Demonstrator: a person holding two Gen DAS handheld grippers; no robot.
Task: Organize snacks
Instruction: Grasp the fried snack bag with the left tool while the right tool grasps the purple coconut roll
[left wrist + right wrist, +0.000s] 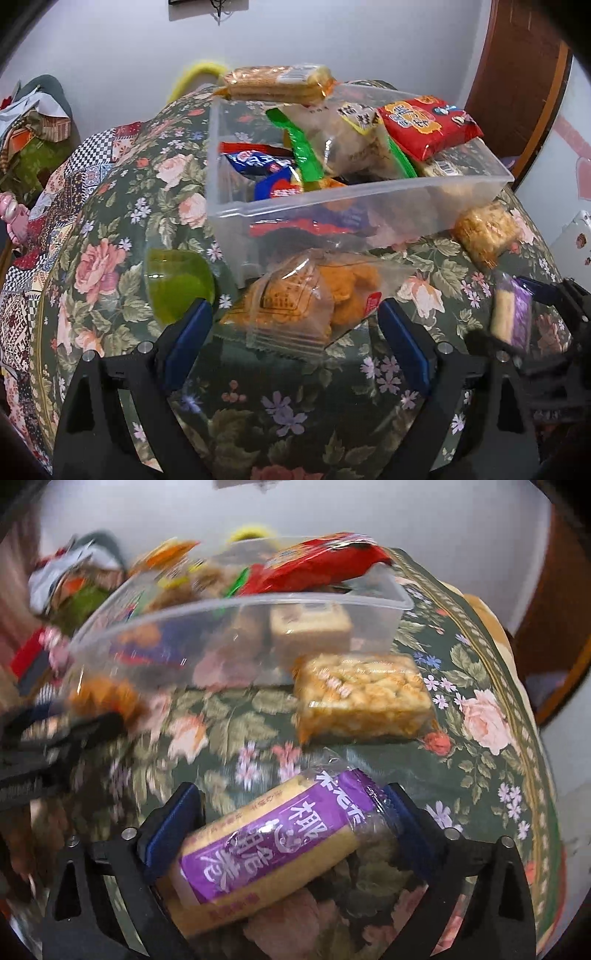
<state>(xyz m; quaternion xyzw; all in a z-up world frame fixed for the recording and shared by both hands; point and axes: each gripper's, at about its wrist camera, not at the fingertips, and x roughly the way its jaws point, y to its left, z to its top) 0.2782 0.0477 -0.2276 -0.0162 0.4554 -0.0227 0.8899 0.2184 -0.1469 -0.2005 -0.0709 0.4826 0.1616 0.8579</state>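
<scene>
While left hand-held gripper [295, 328] gapes around orange snack pack [295, 299], right hand-held gripper [291, 827] clamps purple-labelled cake bar [266, 853].

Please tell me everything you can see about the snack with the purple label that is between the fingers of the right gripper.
The purple-labelled snack bar is a pale yellow, block-shaped wafer or cake in clear crinkled plastic, with a purple band bearing white Chinese characters. It lies tilted between the blue-padded fingers of the right gripper; the left pad touches it, while the right contact is hidden. It appears above the floral tablecloth, in front of the clear plastic box.
</scene>
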